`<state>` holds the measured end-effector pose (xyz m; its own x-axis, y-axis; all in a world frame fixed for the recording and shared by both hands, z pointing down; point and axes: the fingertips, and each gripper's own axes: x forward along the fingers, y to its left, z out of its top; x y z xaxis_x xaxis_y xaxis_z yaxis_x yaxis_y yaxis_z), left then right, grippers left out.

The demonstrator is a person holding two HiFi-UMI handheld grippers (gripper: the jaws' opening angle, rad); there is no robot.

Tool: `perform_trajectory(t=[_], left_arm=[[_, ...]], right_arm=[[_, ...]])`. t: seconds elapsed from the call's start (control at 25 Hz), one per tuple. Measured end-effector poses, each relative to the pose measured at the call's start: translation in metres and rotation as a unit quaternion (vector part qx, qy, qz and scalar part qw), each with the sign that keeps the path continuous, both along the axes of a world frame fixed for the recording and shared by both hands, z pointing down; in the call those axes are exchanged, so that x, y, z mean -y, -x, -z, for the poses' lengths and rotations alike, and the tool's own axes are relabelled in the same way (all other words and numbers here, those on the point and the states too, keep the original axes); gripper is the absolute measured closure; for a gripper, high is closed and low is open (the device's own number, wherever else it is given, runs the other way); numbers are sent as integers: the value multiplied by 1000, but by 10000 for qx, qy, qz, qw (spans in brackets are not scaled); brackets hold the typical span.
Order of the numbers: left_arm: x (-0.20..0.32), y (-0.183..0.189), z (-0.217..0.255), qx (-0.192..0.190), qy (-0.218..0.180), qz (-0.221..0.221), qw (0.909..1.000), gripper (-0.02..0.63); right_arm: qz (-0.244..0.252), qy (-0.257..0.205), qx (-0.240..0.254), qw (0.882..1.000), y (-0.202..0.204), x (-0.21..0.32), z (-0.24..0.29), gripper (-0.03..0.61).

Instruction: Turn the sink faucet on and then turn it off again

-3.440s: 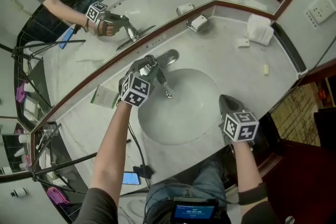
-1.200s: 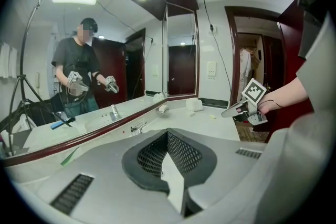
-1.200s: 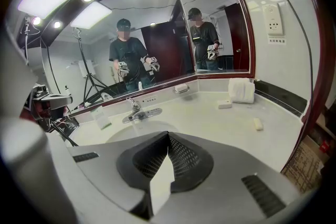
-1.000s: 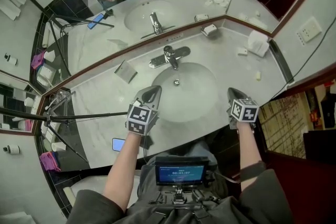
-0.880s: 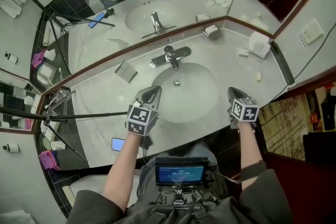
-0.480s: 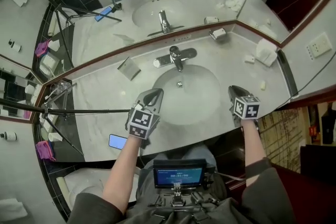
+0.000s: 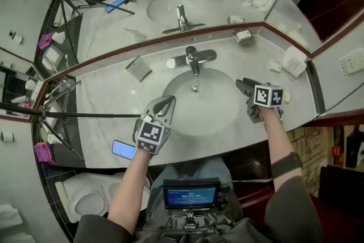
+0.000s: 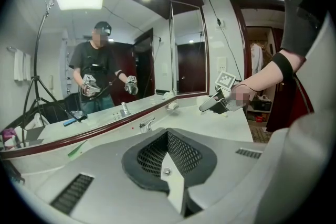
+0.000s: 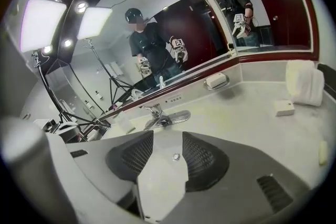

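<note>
The chrome faucet (image 7: 193,60) stands behind the white sink basin (image 7: 216,114), and I see no water running from it. My left gripper (image 7: 166,102) hovers over the basin's near left rim with its jaws shut and empty; its view shows the faucet (image 8: 146,124) well ahead. My right gripper (image 7: 241,85) is over the basin's right rim and points left toward the faucet. Its jaws have just been opening and stand open with nothing between them. In the right gripper view the faucet (image 9: 158,118) lies ahead, beyond the right gripper (image 9: 168,139).
On the counter are a phone (image 7: 123,149) at the near left, a folded card (image 7: 138,68), a soap dish (image 7: 243,36), a folded towel (image 7: 296,61) and small soaps (image 7: 275,67). A mirror runs behind the faucet. Tripod legs (image 7: 85,115) cross the left counter.
My right gripper has moved left from the counter's right edge to the basin's rim, turned toward the faucet and opened its jaws. The left gripper has stayed put.
</note>
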<state>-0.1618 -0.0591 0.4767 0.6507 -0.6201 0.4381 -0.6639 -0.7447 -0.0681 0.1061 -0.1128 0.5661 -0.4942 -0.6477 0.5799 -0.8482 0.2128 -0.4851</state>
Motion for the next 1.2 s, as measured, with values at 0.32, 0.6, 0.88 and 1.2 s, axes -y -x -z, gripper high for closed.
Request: perform_trajectory(t=[0.32,0.6,0.88,1.2], left_arm=[[1,-2,-12,68,43,233,9997,612],[8,-3,-23,118,62,389,9992,612],[6,3,-32,113,185,616,9979,612],[6,8,-45,205,263,591,9977,612]], right_arm=[[605,358,770,9946,61,66,-17,336],[683,973,1741,9775,111,115,-36,313],[720,1229,2187,9653,145,140,-40,313],[752,1409,2716,9491,167,149,-44,326]])
